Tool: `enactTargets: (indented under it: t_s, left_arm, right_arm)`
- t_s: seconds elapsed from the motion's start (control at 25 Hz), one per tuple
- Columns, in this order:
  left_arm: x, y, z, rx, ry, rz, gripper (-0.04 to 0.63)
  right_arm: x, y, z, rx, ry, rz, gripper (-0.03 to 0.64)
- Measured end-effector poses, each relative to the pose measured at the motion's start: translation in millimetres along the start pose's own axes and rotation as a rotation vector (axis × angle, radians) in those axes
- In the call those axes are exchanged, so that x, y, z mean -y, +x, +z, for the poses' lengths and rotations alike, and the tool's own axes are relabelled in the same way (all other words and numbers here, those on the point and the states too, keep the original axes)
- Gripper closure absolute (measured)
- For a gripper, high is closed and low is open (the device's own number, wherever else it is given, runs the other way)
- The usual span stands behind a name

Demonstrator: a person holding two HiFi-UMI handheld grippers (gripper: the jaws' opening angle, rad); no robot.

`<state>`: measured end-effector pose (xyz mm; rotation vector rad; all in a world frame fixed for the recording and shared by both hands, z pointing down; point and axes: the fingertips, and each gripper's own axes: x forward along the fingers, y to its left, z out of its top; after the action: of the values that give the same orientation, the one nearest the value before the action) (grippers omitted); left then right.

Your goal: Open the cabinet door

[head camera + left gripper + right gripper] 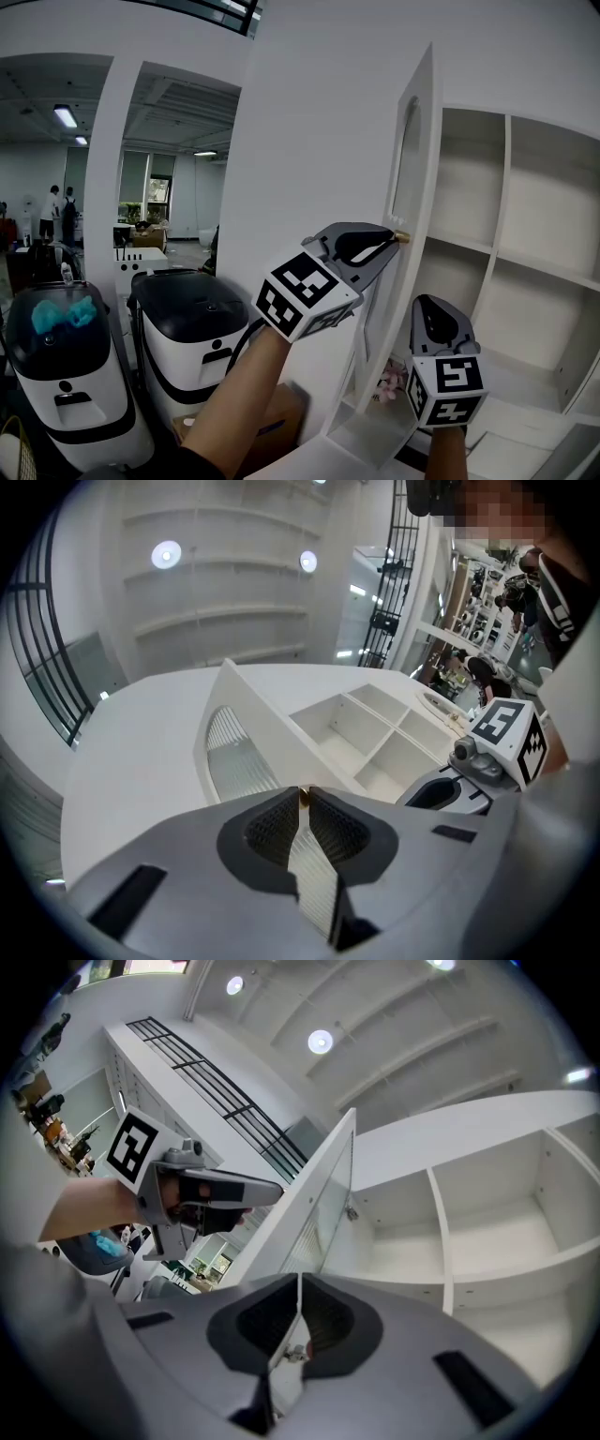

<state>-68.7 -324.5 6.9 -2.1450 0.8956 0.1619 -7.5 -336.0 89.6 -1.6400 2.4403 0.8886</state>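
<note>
- The white cabinet (553, 234) is built into the wall, and its bare shelves (525, 267) are on show.
- Its door (412, 159) stands swung well out, with its thin edge turned towards the head view. It has an arched panel of ribbed glass.
- The left hand-held gripper (389, 242) is raised at the door's free edge, about halfway up. Its jaws are nearly together, pinching the small brass knob (401, 237) right at their tips.
- The left gripper view shows the same grip: the knob (303, 796) sits between the two ribbed pads, with the door (244, 752) running away behind it.
- The right hand-held gripper (429, 305) is lower, to the right of the door and in front of the open shelves, pointing upward.
- In its own view its jaws (300, 1288) are pressed together with nothing pinched. The door's edge (319, 1194) and a hinge (352, 1211) lie beyond them.
- To the left of the cabinet, two white-and-black machines (192, 328) stand on the floor, with a cardboard box (281, 412) near the cabinet's foot.
</note>
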Motion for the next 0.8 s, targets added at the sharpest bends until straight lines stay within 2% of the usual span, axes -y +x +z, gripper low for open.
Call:
enactTargets:
  t_s: [0.28, 0.8]
  left_arm:
    - [-14, -15, -1, -0.016, 0.005, 0.036, 0.558]
    - [-77, -69, -35, -0.127, -0.022, 0.2, 0.561]
  right_arm:
    - [-22, 12, 3, 0.014, 0.016, 0.049, 0.594]
    - [-84, 42, 4, 0.024, 0.032, 0.14, 0.594]
